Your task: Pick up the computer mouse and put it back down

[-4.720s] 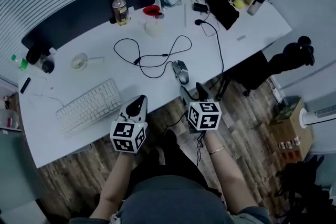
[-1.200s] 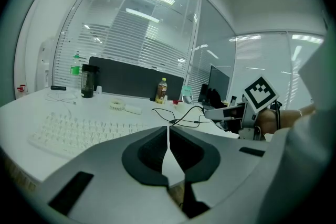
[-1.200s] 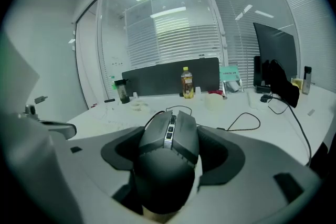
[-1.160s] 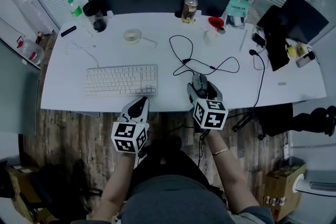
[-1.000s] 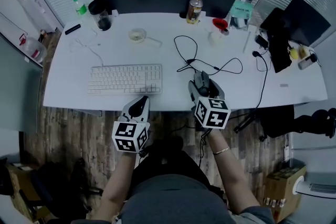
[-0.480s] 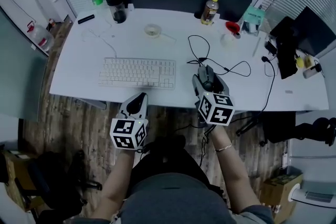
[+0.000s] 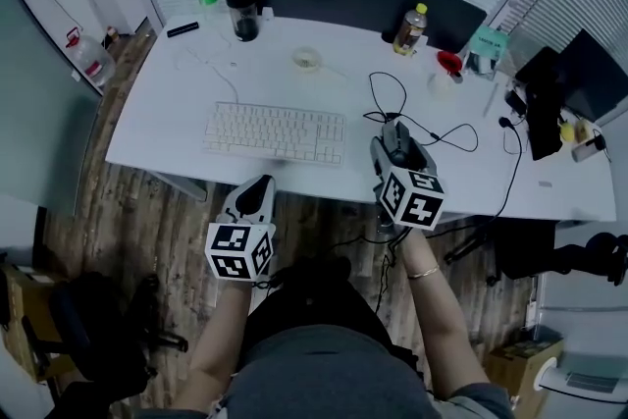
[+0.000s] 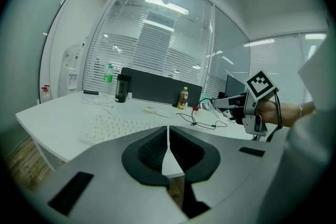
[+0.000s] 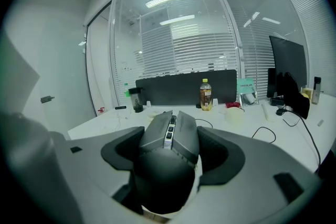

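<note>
- Left gripper (image 7: 257, 191): jaws pressed together, nothing between them; held short of the desk's near edge, idle.
- Right gripper (image 7: 396, 147): jaws clamped on either side of the mouse (image 9: 168, 155), whose buttons pointed away.
- Mouse: over the front edge of the desk (image 7: 167, 128); whether it was clear of the surface could not be told.
- Cable (image 7: 417, 118): looped just beyond the right gripper.
- Keyboard (image 7: 276, 132): left of that gripper.
- Bottle (image 7: 410, 28): far beyond.
- Status, as judged: grasp made; lift uncertain; set-down and release remained.
</note>
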Available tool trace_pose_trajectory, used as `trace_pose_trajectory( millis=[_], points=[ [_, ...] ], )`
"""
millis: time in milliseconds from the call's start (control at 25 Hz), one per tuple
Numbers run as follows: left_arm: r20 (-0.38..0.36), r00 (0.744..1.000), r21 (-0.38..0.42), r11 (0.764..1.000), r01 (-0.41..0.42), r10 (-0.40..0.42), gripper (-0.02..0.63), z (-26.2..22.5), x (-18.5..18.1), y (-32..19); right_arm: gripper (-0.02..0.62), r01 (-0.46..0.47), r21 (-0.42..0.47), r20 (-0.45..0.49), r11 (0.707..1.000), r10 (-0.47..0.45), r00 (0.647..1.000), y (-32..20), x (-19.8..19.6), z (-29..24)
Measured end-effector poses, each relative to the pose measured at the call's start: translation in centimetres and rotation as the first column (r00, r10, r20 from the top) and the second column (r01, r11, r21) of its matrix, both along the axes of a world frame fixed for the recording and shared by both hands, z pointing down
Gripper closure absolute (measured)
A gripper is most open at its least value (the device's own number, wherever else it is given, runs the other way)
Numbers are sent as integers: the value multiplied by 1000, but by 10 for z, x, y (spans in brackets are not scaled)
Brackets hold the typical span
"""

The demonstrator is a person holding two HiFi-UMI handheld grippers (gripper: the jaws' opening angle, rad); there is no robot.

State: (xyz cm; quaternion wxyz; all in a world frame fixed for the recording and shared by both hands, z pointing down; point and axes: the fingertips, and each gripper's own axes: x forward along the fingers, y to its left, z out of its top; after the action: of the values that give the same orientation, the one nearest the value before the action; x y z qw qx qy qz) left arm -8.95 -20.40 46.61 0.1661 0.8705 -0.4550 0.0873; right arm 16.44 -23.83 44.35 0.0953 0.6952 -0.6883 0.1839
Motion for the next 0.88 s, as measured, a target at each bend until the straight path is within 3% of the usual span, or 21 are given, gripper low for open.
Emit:
trace_pose_trajectory(
  millis=[360,880],
  points=[
    [1,997,-8,997,76,-76,575,3,-21,-1,281,25,-57,-5,998,-25,1000,-13,-2,21],
    [13,983,-33,982,185,-184,575,12,-25,-9,281,103,-181,-9,978,-107,994,-41,0,74]
  ],
)
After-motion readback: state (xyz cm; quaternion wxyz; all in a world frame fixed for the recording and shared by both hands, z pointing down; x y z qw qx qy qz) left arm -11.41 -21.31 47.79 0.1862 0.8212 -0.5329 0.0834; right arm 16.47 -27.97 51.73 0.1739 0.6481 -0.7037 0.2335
